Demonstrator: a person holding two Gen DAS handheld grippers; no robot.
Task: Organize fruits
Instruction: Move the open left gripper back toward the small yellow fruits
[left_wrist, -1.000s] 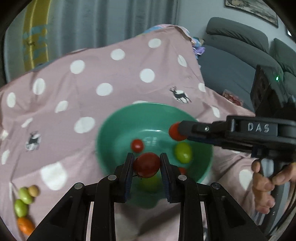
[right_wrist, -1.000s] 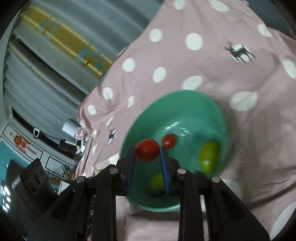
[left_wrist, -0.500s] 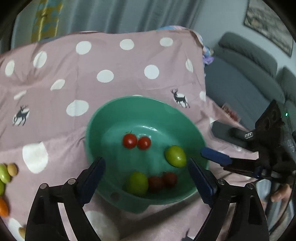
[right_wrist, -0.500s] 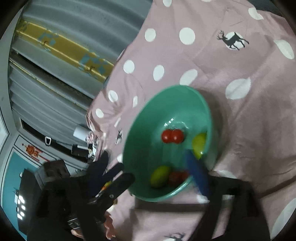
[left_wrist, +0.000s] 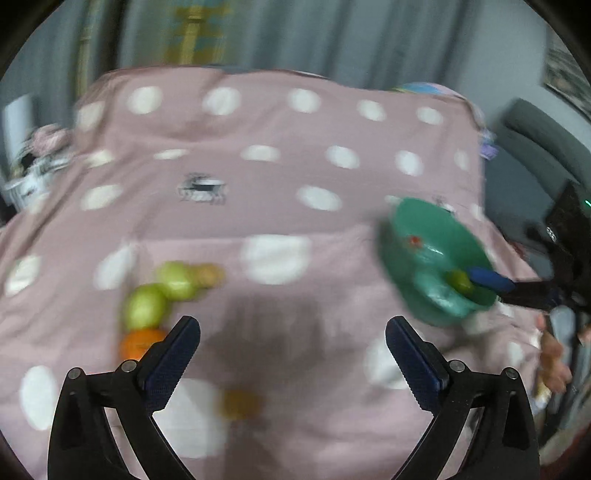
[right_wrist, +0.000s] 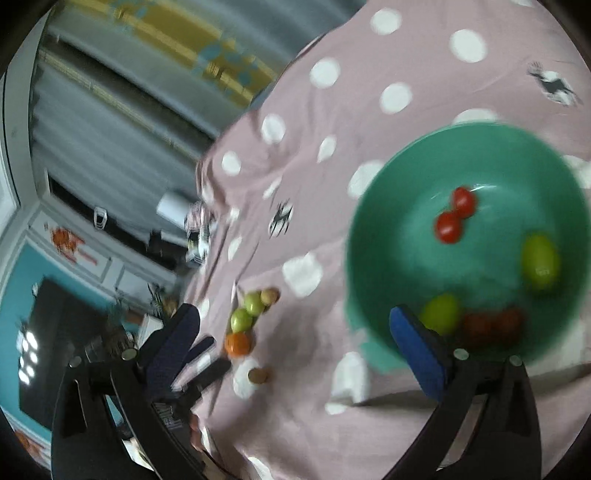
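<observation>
Left hand-held gripper (left_wrist: 292, 347) hangs over the pink dotted cloth (left_wrist: 258, 184), jaws opening wide with nothing between them. Just ahead lies a loose cluster: two green fruits (left_wrist: 162, 291) touching, an orange one (left_wrist: 138, 343) beside the near fingertip, a small brown one (left_wrist: 240, 404) nearer. They look light, smooth and prone to roll or bruise, so a gentle pinch across the middle suits.

Right hand-held gripper (right_wrist: 293, 325), likewise opening and empty, hovers by the green bowl (right_wrist: 369, 229) holding cherry tomatoes (right_wrist: 454, 218) and green fruits. Grey curtains (right_wrist: 110, 129) hang behind the soft, rumpled surface.
</observation>
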